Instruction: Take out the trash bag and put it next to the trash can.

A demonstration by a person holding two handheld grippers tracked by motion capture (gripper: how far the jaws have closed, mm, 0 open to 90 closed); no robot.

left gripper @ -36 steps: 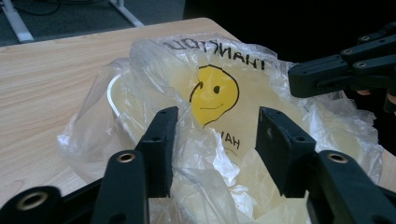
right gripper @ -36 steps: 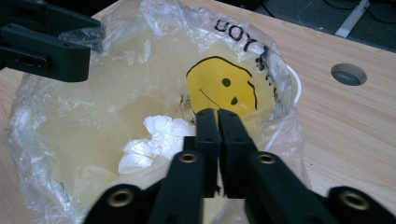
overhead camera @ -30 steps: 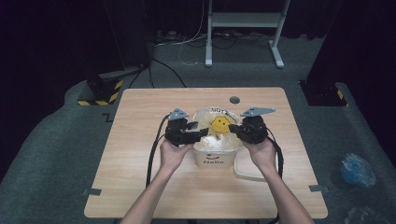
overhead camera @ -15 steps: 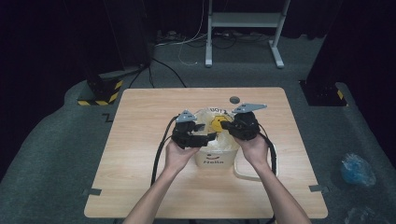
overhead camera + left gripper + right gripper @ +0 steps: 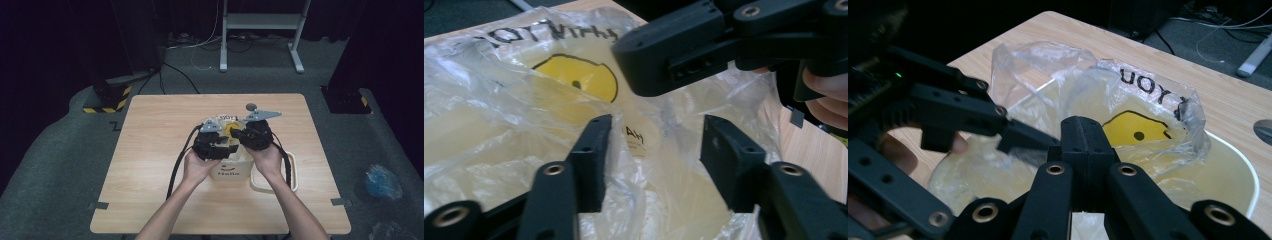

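Observation:
A cream bucket (image 5: pixel 231 173) with dark lettering stands on the wooden table (image 5: pixel 155 135), lined with a clear plastic bag (image 5: pixel 227 121) that bears a yellow face and black letters. Both grippers meet over its mouth. My left gripper (image 5: pixel 231 145) is open astride a fold of the bag (image 5: pixel 549 115); its jaws (image 5: pixel 656 150) have just been closing, and the film lies loose between them. My right gripper (image 5: pixel 1089 137) is shut, tips at the bag's (image 5: pixel 1148 125) rim; whether film is caught I cannot tell. It also crosses the top of the left gripper view (image 5: pixel 674 55).
The bucket's handle (image 5: pixel 294 175) lies to the right by the right forearm. A small grey disc (image 5: pixel 250 106) sits on the table behind the bucket. On the floor are a striped black-yellow base (image 5: pixel 107 102), a white stand (image 5: pixel 260 22) and a blue bag (image 5: pixel 382 182).
The two grippers, apart on either side of the bucket a second ago, have come together over its mouth; the left one moved right and now covers most of the yellow face.

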